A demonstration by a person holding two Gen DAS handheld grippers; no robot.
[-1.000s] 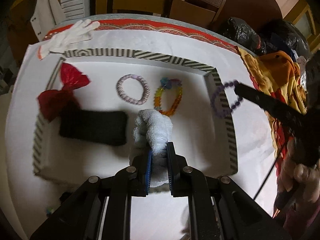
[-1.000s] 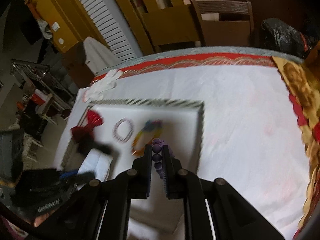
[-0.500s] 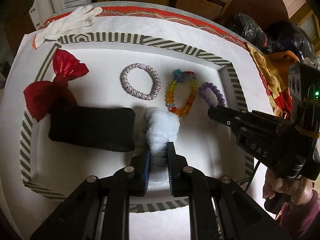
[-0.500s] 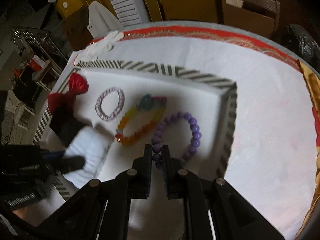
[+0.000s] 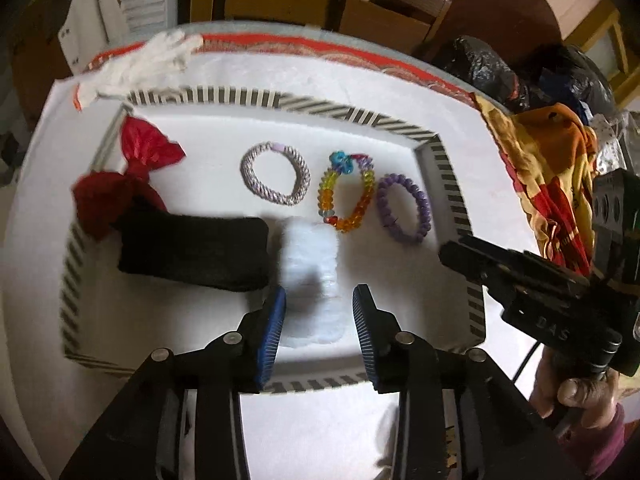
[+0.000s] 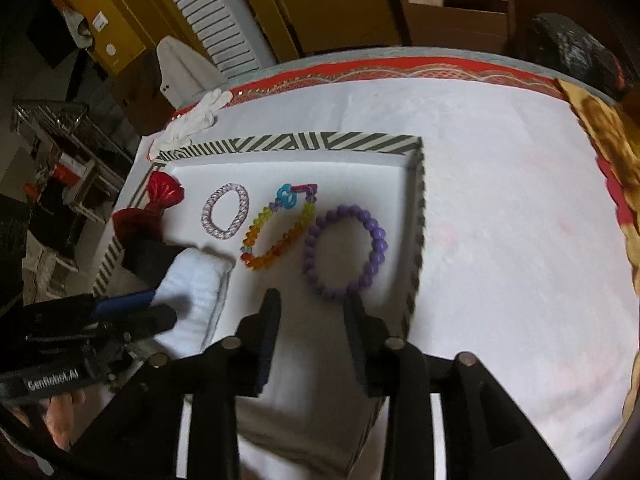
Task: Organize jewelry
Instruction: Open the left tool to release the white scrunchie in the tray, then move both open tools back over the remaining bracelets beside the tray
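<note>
A white tray with a striped rim (image 5: 448,184) (image 6: 312,142) holds three bracelets in a row: a lilac woven one (image 5: 275,179) (image 6: 225,216), a rainbow beaded one (image 5: 346,192) (image 6: 280,228) and a purple beaded one (image 5: 404,208) (image 6: 345,251). A white fluffy roll (image 5: 310,264) (image 6: 196,284) lies in the tray beside a black pad (image 5: 196,250) and a red bow (image 5: 128,176) (image 6: 148,212). My left gripper (image 5: 319,312) is open, its jaws either side of the white roll's near end. My right gripper (image 6: 312,308) is open just short of the purple bracelet.
A white glove (image 5: 140,64) (image 6: 196,120) lies beyond the tray's far left corner. Yellow-red cloth (image 5: 548,168) and black bags (image 5: 488,68) sit at the right. Chairs (image 6: 448,8) stand behind the white-covered table (image 6: 500,220).
Both grippers have opened. The left let go of the white roll, the right let go of the purple bracelet, which now lies flat in the tray beside the rainbow one.
</note>
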